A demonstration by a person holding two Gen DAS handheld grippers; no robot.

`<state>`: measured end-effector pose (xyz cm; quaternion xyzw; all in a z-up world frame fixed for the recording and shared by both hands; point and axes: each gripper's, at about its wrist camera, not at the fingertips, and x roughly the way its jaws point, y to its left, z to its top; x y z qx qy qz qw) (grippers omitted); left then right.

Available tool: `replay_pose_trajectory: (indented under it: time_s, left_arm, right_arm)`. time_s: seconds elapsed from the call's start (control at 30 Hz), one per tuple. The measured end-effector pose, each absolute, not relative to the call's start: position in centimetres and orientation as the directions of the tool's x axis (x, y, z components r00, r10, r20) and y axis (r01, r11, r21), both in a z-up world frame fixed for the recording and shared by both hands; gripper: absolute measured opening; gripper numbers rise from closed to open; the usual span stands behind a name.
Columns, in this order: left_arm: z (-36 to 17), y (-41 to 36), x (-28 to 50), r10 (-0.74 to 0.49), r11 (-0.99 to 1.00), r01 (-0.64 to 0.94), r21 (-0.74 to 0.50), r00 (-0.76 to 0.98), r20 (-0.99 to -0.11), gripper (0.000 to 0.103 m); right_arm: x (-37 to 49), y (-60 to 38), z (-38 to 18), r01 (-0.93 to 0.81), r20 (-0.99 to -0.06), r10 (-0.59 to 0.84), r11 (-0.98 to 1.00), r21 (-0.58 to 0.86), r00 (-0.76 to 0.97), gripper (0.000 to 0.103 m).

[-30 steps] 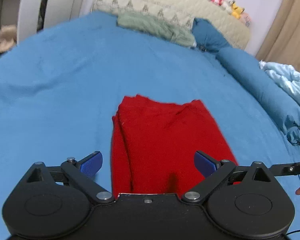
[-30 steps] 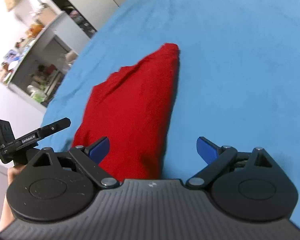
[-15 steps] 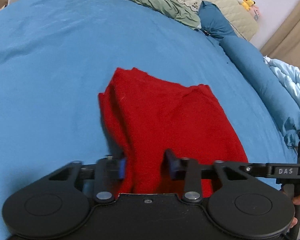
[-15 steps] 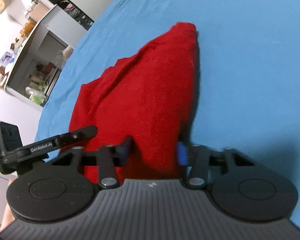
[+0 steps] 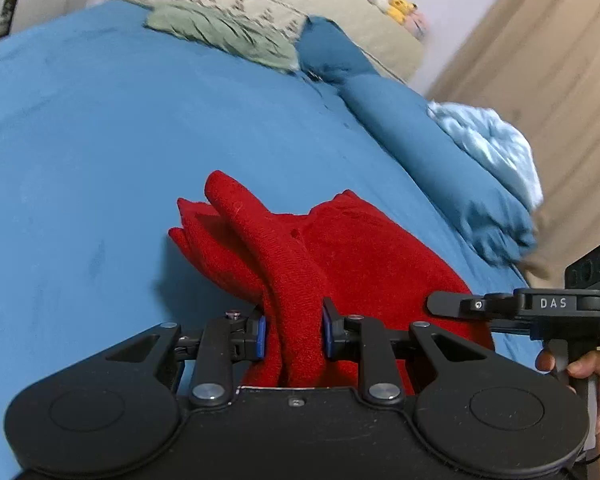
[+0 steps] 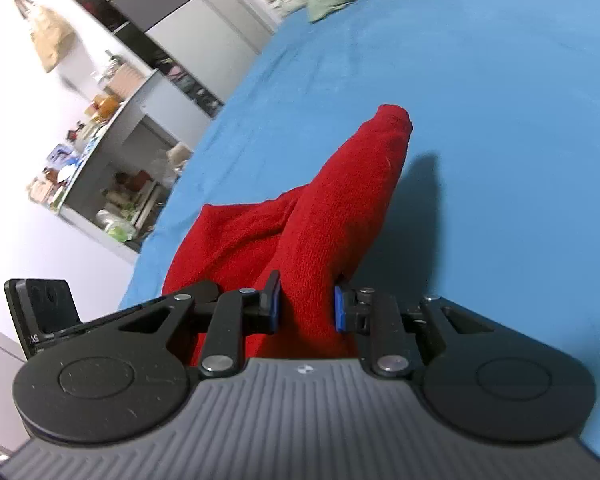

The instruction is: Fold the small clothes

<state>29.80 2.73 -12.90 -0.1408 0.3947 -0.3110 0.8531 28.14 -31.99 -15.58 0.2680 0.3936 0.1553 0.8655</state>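
Observation:
A red knitted garment (image 5: 360,248) lies partly folded on the blue bed sheet (image 5: 100,140), its near edge lifted and bunched into ridges. My left gripper (image 5: 294,332) pinches the near left part of that edge, its blue pads pressing the cloth as the jaws are still closing. In the right wrist view the red garment (image 6: 340,200) rises as a long ridge from my right gripper (image 6: 306,308), whose jaws are also closing with the pads pressing a thick fold. A hand (image 5: 596,368) shows at the right edge.
At the head of the bed lie a green cloth (image 5: 220,36), dark blue pillows (image 5: 420,136) and a pale blue blanket (image 5: 488,140). Beige curtains (image 5: 560,80) hang on the right. A cluttered grey shelf unit (image 6: 112,160) stands past the bed's left side.
Both grippers went from wide open to clamped on the garment's near edge. The cloth, flat a second ago, is now raised and bunched, with its far end pulled up off the sheet.

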Motion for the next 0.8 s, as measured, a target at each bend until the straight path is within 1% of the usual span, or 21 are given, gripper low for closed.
replay_pose_trajectory:
  time_s: [0.07, 0.17, 0.2, 0.23, 0.3, 0.43, 0.47, 0.5, 0.53, 0.57, 0.6, 0.63, 0.67, 0.7, 0.73, 0.8]
  left_arm:
    - [-14.3, 1.1, 28.2, -0.639, 0.769, 0.422, -0.480, 0.473, -0.607, 0.027]
    - [-17.2, -0.7, 26.2, -0.590, 0.806, 0.389, -0.446, 0.465, -0.660, 0.027]
    - [-17.7, -0.9, 25.6, -0.566, 0.823, 0.385, -0.418, 0.483, -0.668, 0.028]
    - [-17.9, -0.9, 25.2, -0.554, 0.831, 0.385, -0.402, 0.496, -0.669, 0.028]
    - [-18.0, -0.6, 25.3, -0.554, 0.832, 0.372, -0.413, 0.495, -0.670, 0.029]
    - [-17.9, -1.0, 25.6, -0.544, 0.836, 0.380, -0.395, 0.491, -0.680, 0.030]
    - [-17.7, -1.2, 25.4, -0.537, 0.840, 0.389, -0.378, 0.495, -0.683, 0.032]
    - [-17.7, -0.9, 25.0, -0.529, 0.844, 0.396, -0.362, 0.501, -0.685, 0.034]
    - [-17.6, -0.4, 24.7, -0.520, 0.849, 0.399, -0.347, 0.510, -0.685, 0.039]
    - [-17.4, -0.3, 24.5, -0.508, 0.856, 0.396, -0.334, 0.519, -0.687, 0.048]
    - [-17.1, -0.1, 24.4, -0.493, 0.865, 0.386, -0.320, 0.533, -0.688, 0.053]
    - [-16.8, 0.0, 24.3, -0.482, 0.872, 0.378, -0.311, 0.550, -0.682, 0.062]
    - [-16.6, 0.5, 24.2, -0.468, 0.881, 0.366, -0.301, 0.571, -0.675, 0.067]
    - [-16.6, 0.8, 24.3, -0.454, 0.888, 0.354, -0.293, 0.583, -0.674, 0.067]
    - [-16.7, 0.9, 24.5, -0.442, 0.895, 0.343, -0.286, 0.588, -0.678, 0.067]
    - [-17.2, 1.2, 24.9, -0.426, 0.903, 0.326, -0.281, 0.588, -0.688, 0.067]
  right_arm:
    - [26.4, -32.6, -16.8, -0.014, -0.634, 0.442, 0.827, 0.562, 0.634, 0.040]
    - [24.7, -32.8, -20.3, 0.066, -0.710, 0.368, 0.862, 0.502, 0.600, 0.040]
    - [24.2, -33.0, -21.0, 0.074, -0.720, 0.354, 0.870, 0.488, 0.597, 0.040]
    - [23.9, -33.0, -21.8, 0.072, -0.719, 0.350, 0.872, 0.485, 0.601, 0.040]
    - [23.6, -32.8, -22.6, 0.073, -0.711, 0.342, 0.872, 0.483, 0.614, 0.041]
    - [23.7, -32.3, -22.4, 0.049, -0.712, 0.336, 0.886, 0.461, 0.617, 0.042]
    - [23.6, -32.2, -22.4, 0.044, -0.712, 0.335, 0.889, 0.456, 0.617, 0.043]
    - [23.4, -32.3, -22.3, 0.042, -0.711, 0.334, 0.890, 0.454, 0.619, 0.048]
    - [23.4, -32.4, -22.0, 0.047, -0.710, 0.325, 0.892, 0.449, 0.625, 0.054]
    - [23.4, -32.3, -21.9, 0.050, -0.708, 0.316, 0.895, 0.444, 0.632, 0.059]
    - [23.1, -32.3, -21.6, 0.048, -0.701, 0.303, 0.900, 0.434, 0.645, 0.065]
    - [23.0, -32.5, -21.4, 0.046, -0.696, 0.290, 0.906, 0.420, 0.657, 0.069]
    - [22.8, -32.4, -21.1, 0.047, -0.695, 0.268, 0.916, 0.399, 0.668, 0.071]
    - [22.7, -32.4, -20.9, 0.048, -0.693, 0.247, 0.925, 0.377, 0.678, 0.075]
    - [22.5, -32.4, -20.8, 0.049, -0.688, 0.226, 0.933, 0.356, 0.689, 0.076]
    - [22.4, -32.5, -20.7, 0.059, -0.685, 0.189, 0.945, 0.321, 0.703, 0.076]
